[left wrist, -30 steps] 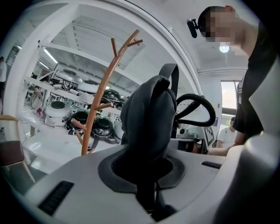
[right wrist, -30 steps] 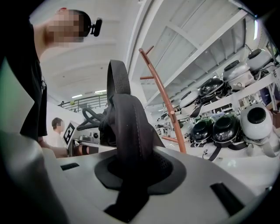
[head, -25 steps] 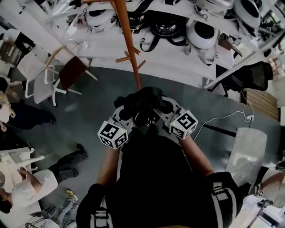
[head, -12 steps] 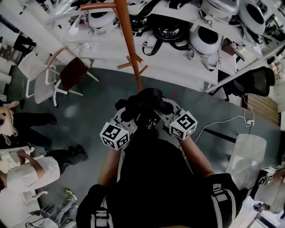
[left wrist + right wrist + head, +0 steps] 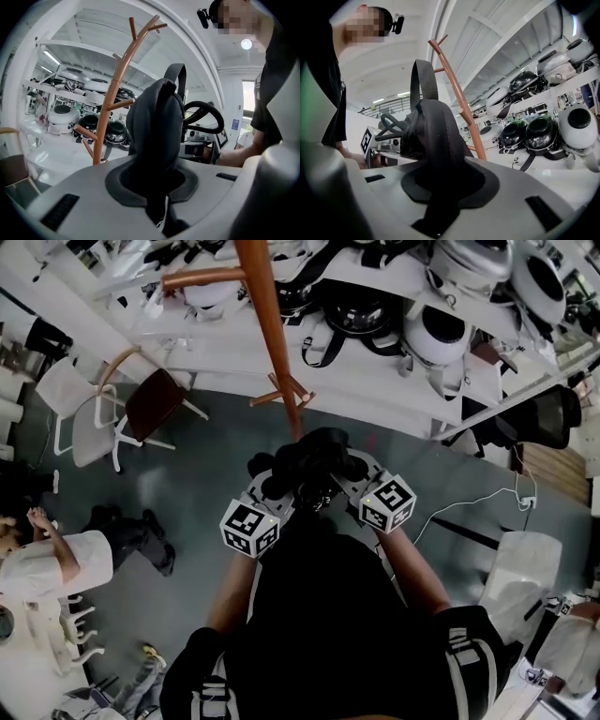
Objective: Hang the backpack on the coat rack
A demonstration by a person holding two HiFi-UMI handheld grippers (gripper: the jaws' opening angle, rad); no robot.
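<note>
Black backpack (image 5: 307, 457) sits at 12 o'clock before me, near the rack (image 5: 272, 352) but not yet on it. Left gripper (image 5: 157, 187) and right gripper (image 5: 440, 185) are each closed on its fabric. I should raise the loop (image 5: 174, 77) over a peg (image 5: 202, 279), then lower slowly.

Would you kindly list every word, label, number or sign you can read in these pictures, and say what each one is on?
No text can be read anywhere in these views.
Left marker cube: black-and-white square pattern only, no letters.
Right marker cube: the same, pattern only.
Blue sign on the far wall: too small to read.
Backpack: no label shows.
</note>
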